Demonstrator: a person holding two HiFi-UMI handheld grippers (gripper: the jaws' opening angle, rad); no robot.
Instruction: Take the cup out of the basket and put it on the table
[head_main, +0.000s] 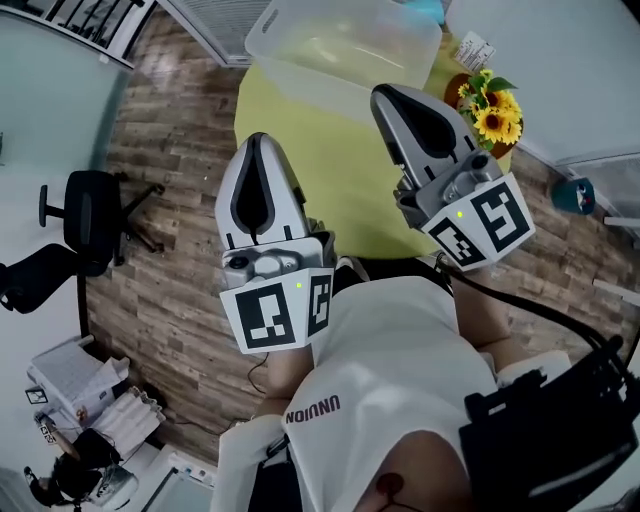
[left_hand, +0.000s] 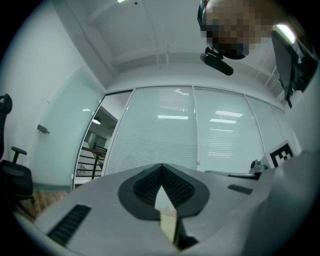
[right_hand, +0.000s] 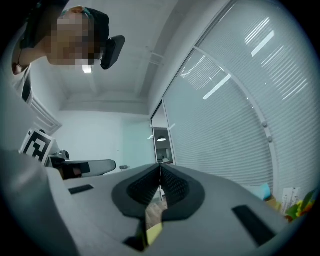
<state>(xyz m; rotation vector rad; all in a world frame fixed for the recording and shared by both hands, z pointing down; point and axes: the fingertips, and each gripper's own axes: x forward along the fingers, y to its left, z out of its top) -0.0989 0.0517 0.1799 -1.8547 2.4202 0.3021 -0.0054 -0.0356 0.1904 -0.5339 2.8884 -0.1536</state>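
My left gripper (head_main: 258, 138) and right gripper (head_main: 380, 93) are held up close to the person's chest, both pointing away over the yellow-green table (head_main: 340, 195). Both are shut with nothing between the jaws. In the left gripper view the left gripper (left_hand: 161, 165) has its ribbed pads meeting at the tip against a glass wall with blinds. The right gripper (right_hand: 160, 165) looks the same in the right gripper view. A translucent plastic basket (head_main: 340, 45) stands at the table's far end. No cup shows in any view; the basket's inside is blurred.
A pot of sunflowers (head_main: 492, 110) stands at the table's far right corner. A black office chair (head_main: 90, 215) is on the wooden floor to the left. Stacked papers and boxes (head_main: 85, 395) lie at the lower left. Glass walls surround the room.
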